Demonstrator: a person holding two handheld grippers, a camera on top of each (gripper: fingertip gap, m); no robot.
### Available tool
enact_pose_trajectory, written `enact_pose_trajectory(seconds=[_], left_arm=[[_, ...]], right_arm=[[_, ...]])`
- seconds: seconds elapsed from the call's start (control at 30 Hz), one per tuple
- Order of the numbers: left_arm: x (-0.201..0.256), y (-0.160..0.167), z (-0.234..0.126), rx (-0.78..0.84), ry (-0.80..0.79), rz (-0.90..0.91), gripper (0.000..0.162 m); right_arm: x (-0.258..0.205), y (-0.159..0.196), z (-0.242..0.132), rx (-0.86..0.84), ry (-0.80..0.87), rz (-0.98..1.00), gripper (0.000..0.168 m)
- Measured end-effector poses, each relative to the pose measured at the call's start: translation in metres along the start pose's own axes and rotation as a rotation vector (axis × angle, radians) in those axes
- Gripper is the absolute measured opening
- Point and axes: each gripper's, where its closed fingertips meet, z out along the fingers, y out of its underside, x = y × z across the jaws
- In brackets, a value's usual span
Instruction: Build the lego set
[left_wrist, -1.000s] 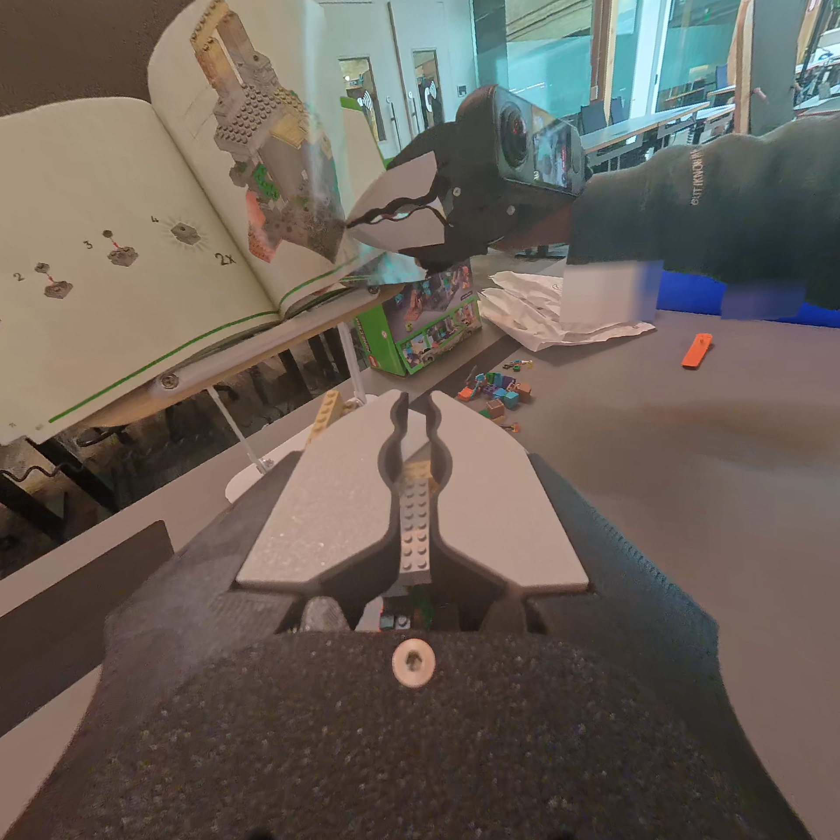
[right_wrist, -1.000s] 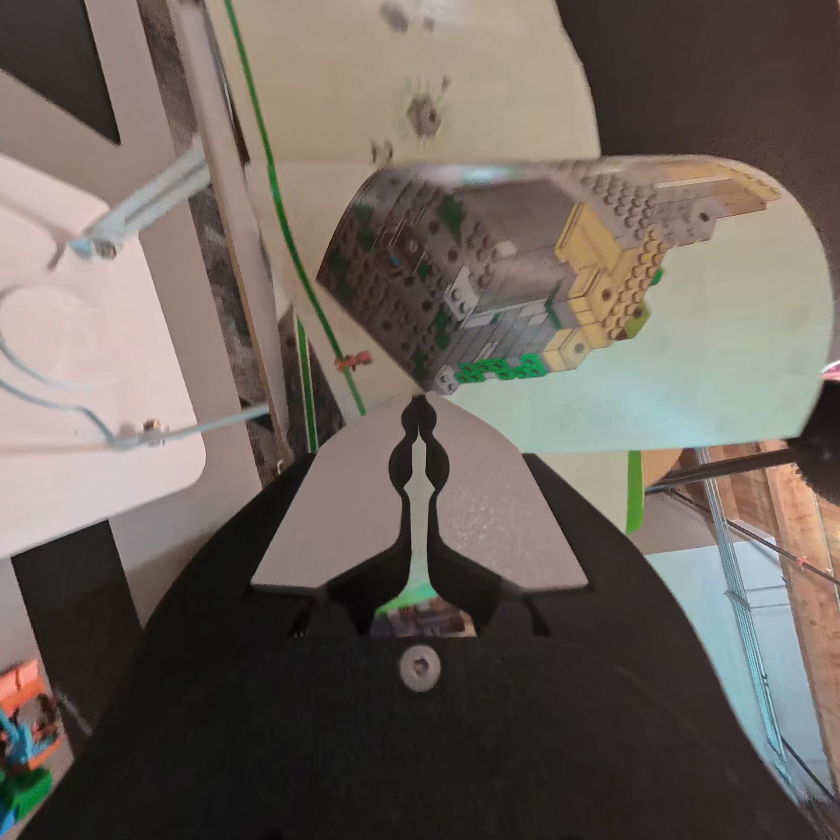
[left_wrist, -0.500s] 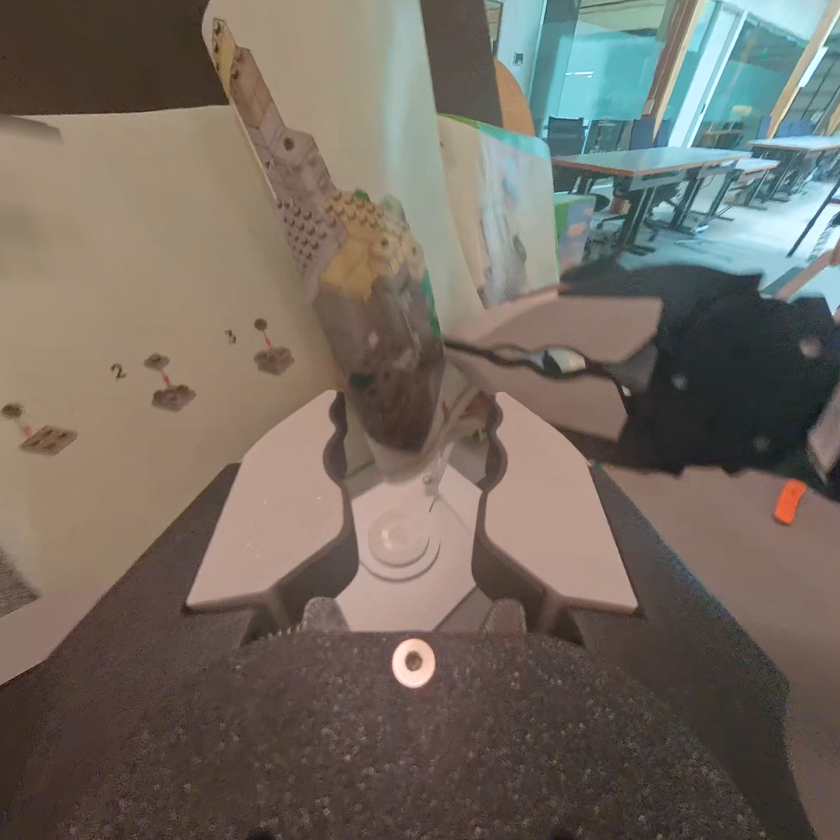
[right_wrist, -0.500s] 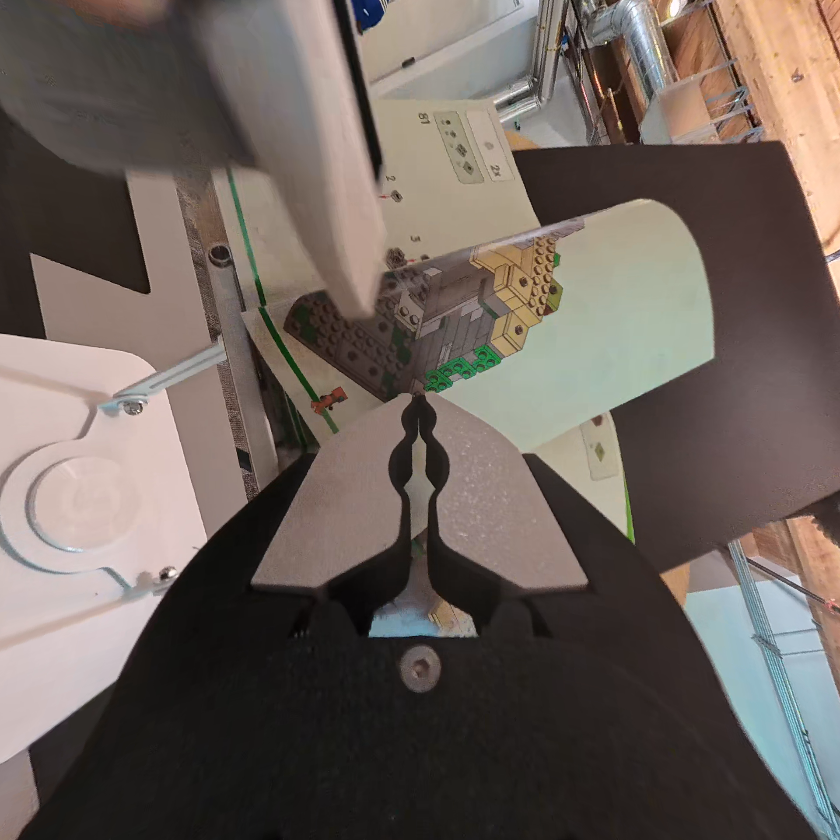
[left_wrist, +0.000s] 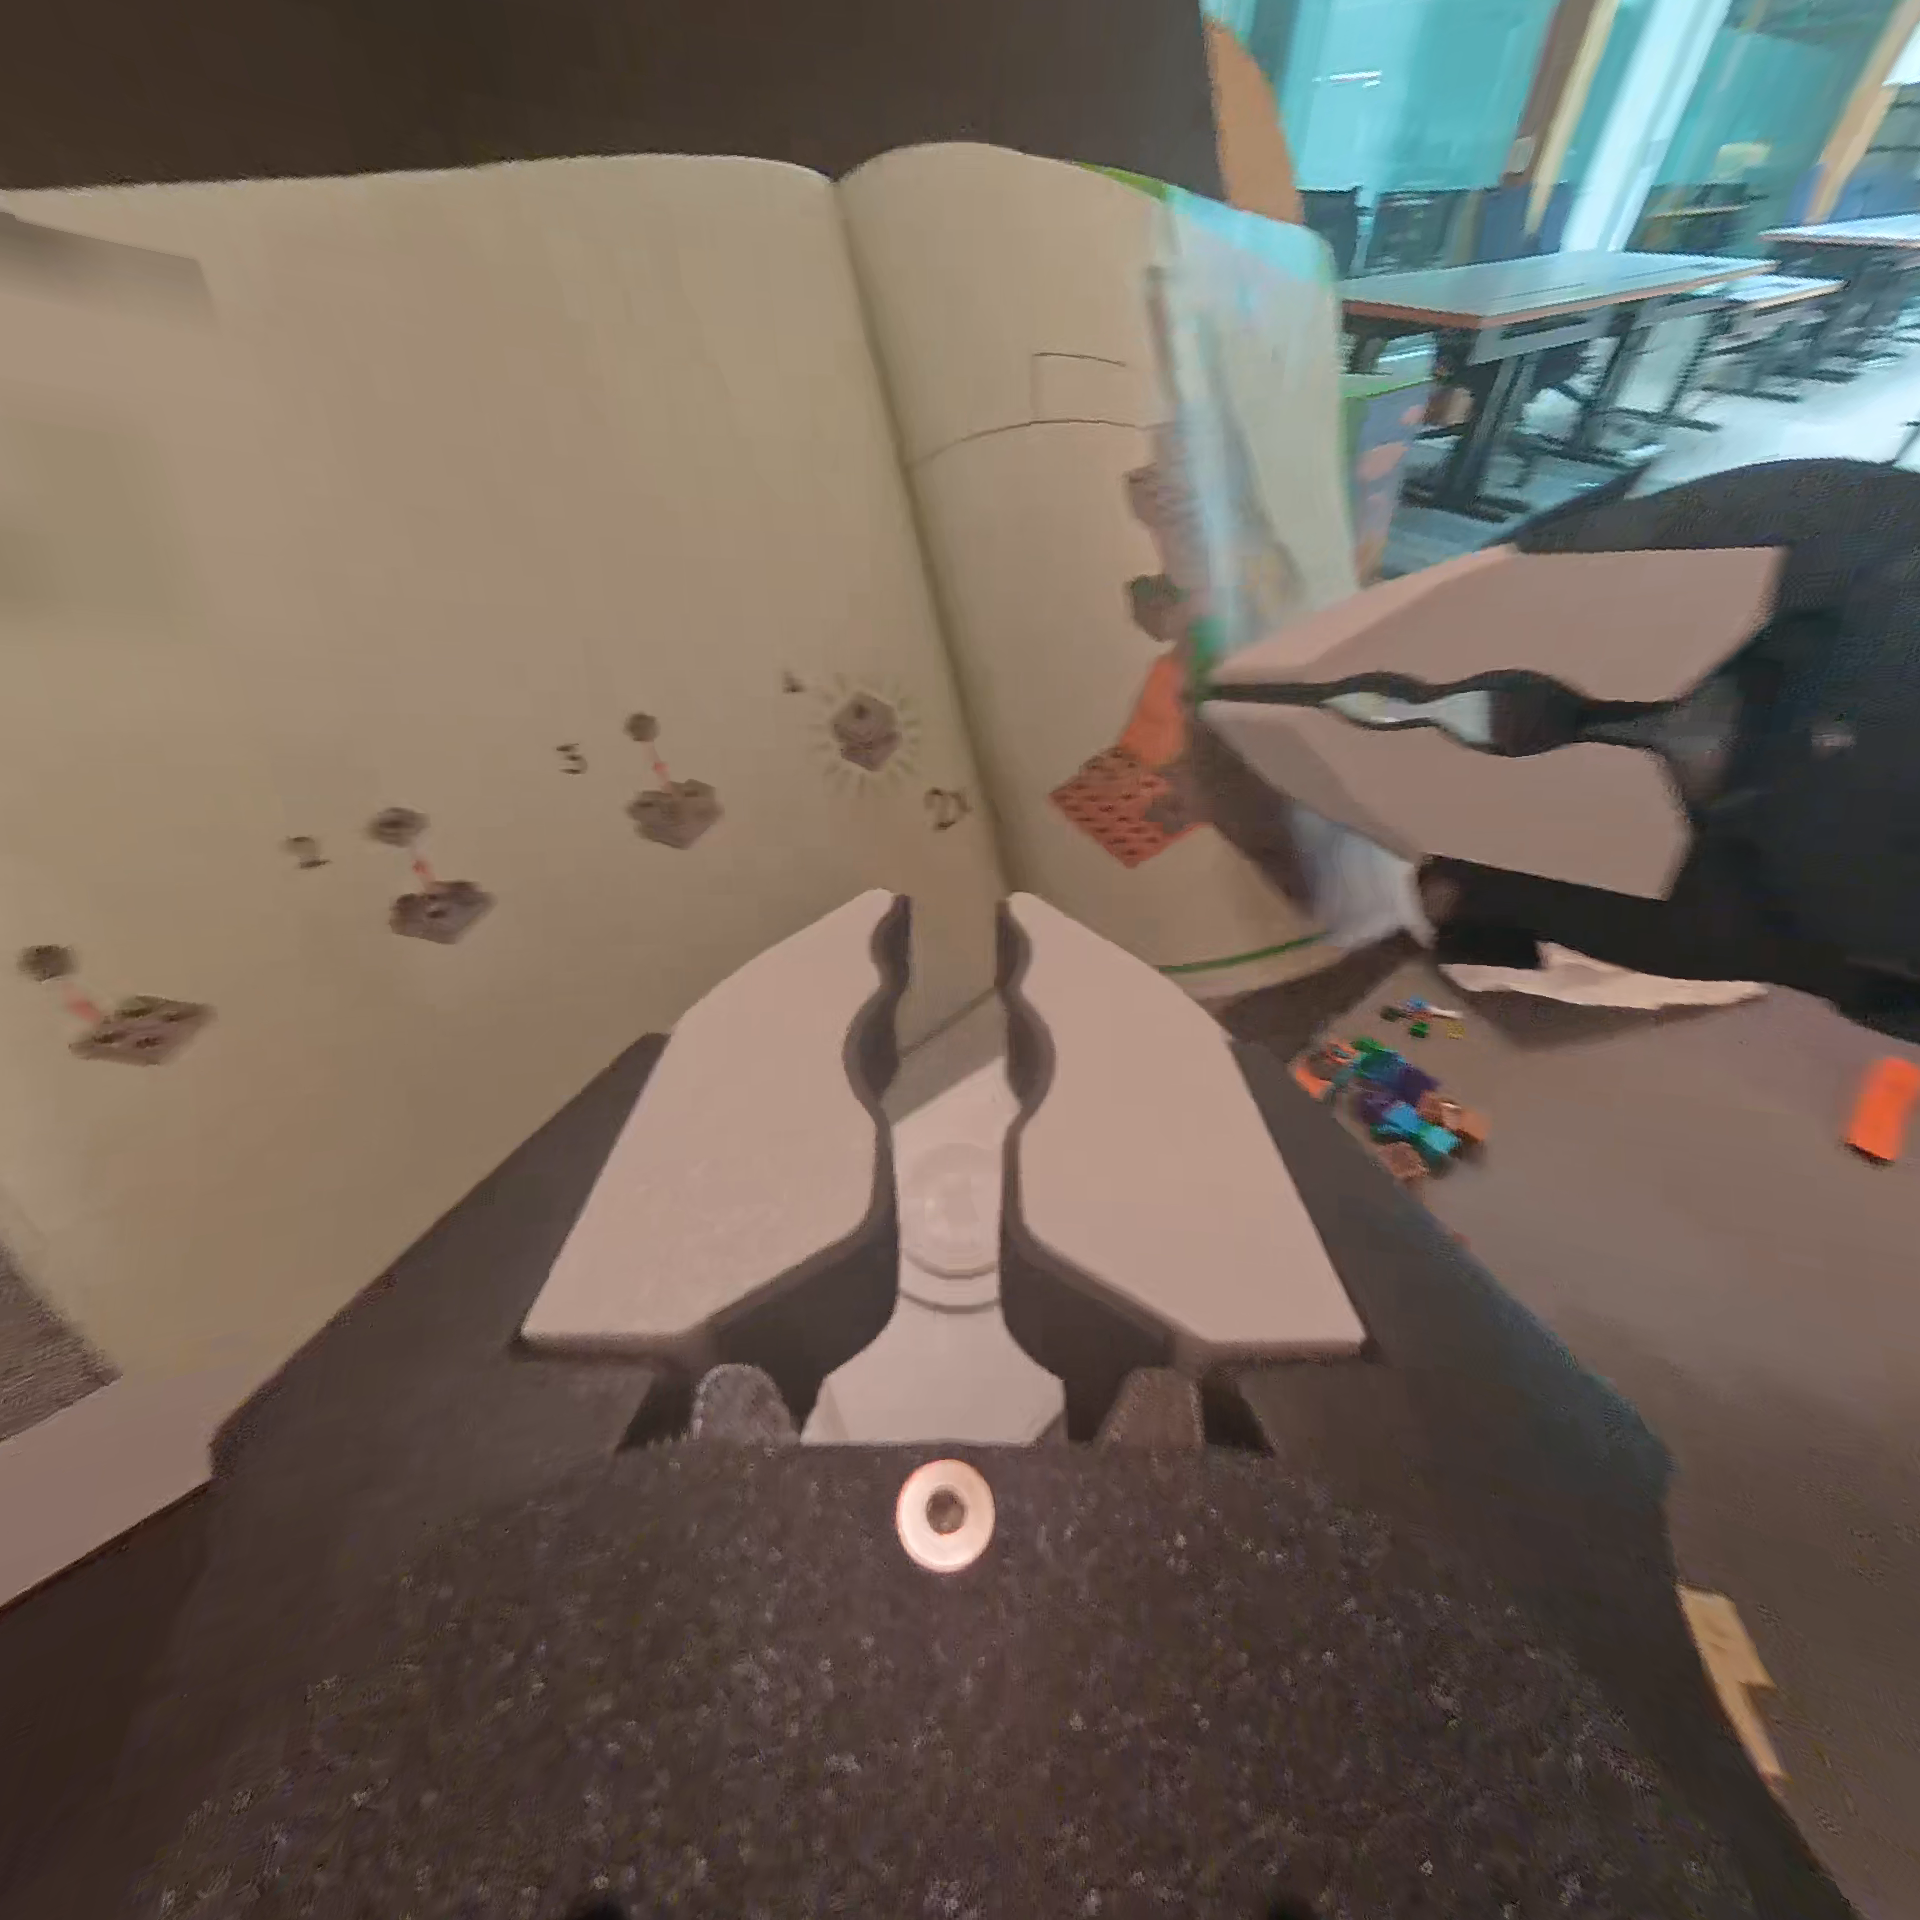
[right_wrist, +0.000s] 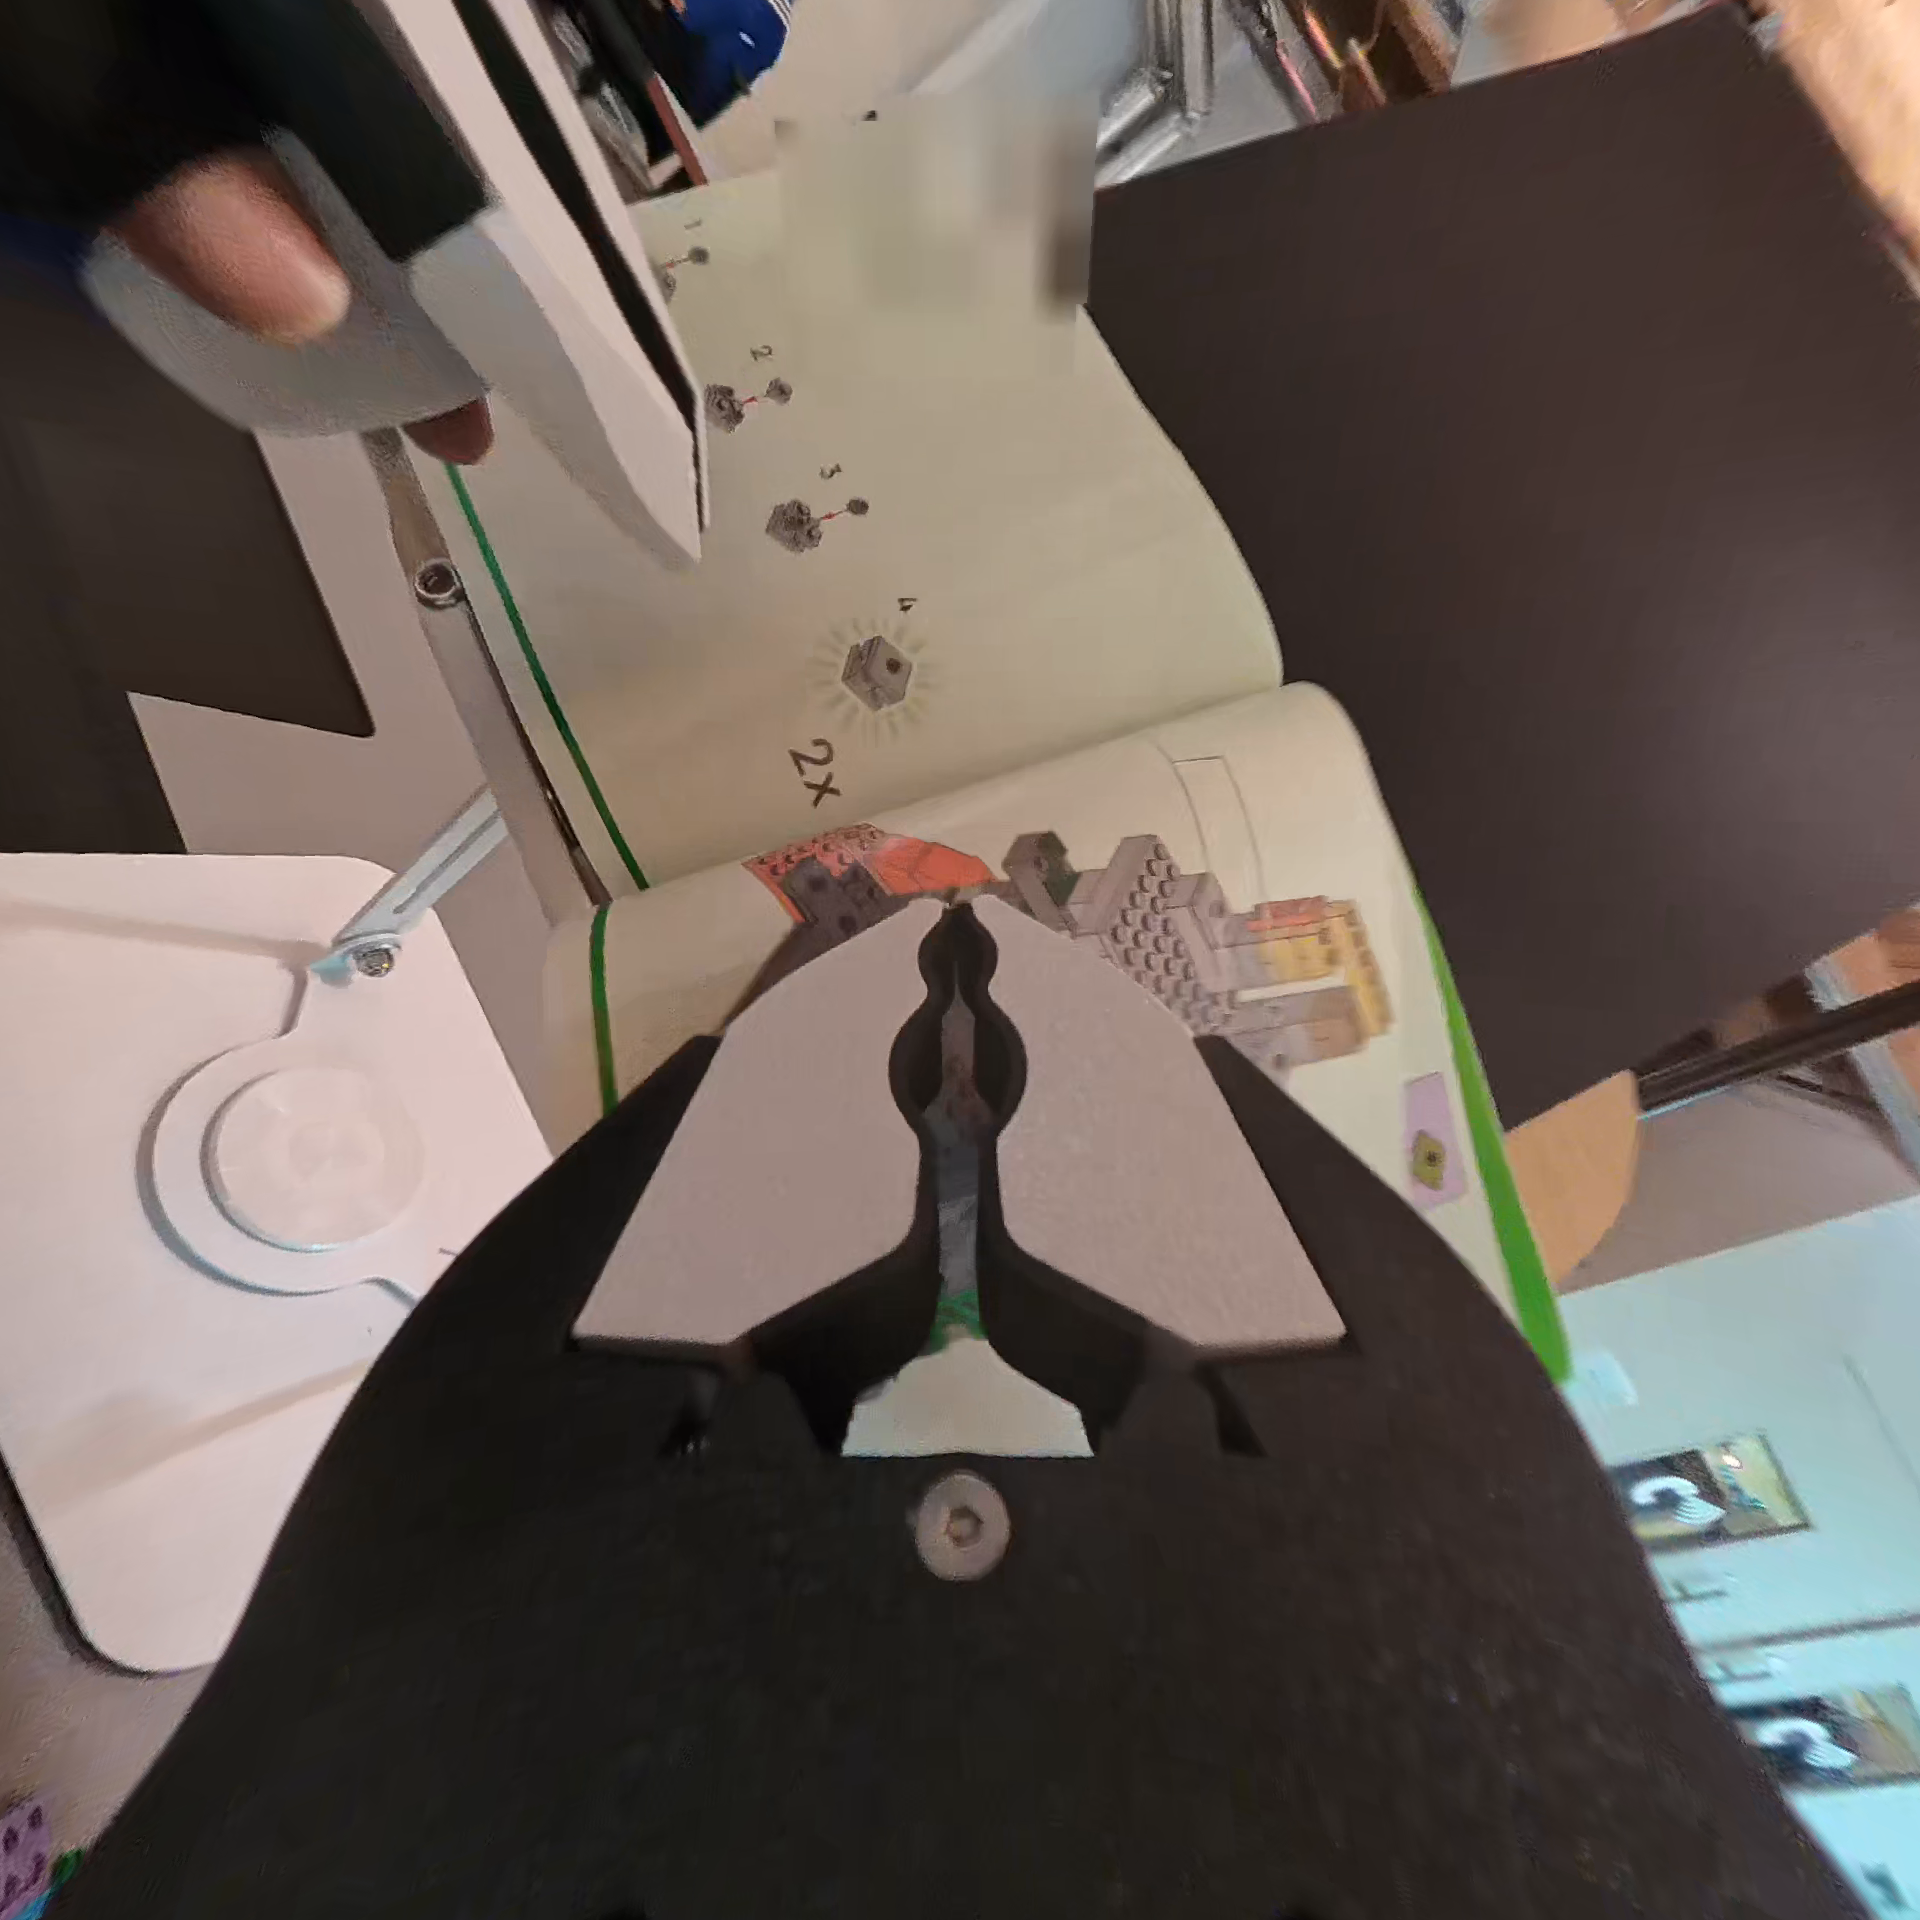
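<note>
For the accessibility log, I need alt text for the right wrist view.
The right gripper is shut on a page of the open instruction booklet, propped on a white stand. The left gripper reaches in from the upper left.

1. Open-plan office or study hall; not a home.
2. Left wrist view: rows of long tables (left_wrist: 1538, 296) with dark chairs (left_wrist: 1694, 213) beyond, on a pale floor.
3. Tall glass partitions (left_wrist: 1455, 94), teal-tinted, with timber posts (left_wrist: 1860, 114) between.
4. Right wrist view: exposed metal ducting (right_wrist: 1174, 73) and wood panelling overhead.
5. Near surface is a grey worktable (left_wrist: 1621, 1299), scattered coloured bricks (left_wrist: 1392, 1091) on it.
6. Instruction booklet (left_wrist: 520, 582) propped on a white stand (right_wrist: 187, 1195), a dark panel (right_wrist: 1558, 520) behind it.
</note>
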Motion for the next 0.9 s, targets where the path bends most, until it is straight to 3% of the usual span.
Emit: enact_pose_trajectory(seconds=[0.1, 0.23, 0.37, 0.47, 0.63, 0.77, 0.9], left_arm=[[0.026, 0.008, 0.010, -0.055, 0.073, 0.040, 0.038], [0.039, 0.028, 0.026, -0.125, 0.060, 0.104, 0.048], [0.027, 0.038, 0.041, -0.171, -0.027, 0.098, 0.034], [0.022, 0.036, 0.045, -0.168, -0.063, 0.115, 0.000], [0.010, 0.040, 0.038, -0.182, -0.093, 0.113, 0.000], [0.004, 0.041, 0.029, -0.169, -0.095, 0.100, 0.000], [0.006, 0.039, 0.020, -0.147, -0.087, 0.088, 0.000]], right_arm=[[-0.011, 0.000, 0.012, -0.008, -0.025, -0.030, 0.000], [-0.023, -0.013, 0.023, -0.004, -0.055, -0.030, 0.000], [-0.028, -0.023, 0.029, -0.004, -0.084, -0.002, 0.000], [-0.026, -0.028, 0.027, -0.003, -0.086, 0.003, 0.000], [0.004, -0.027, -0.007, 0.023, -0.026, 0.126, 0.000], [0.048, 0.020, -0.051, -0.017, 0.087, 0.336, 0.000], [0.032, 0.084, -0.063, -0.183, -0.087, 0.456, 0.078]])
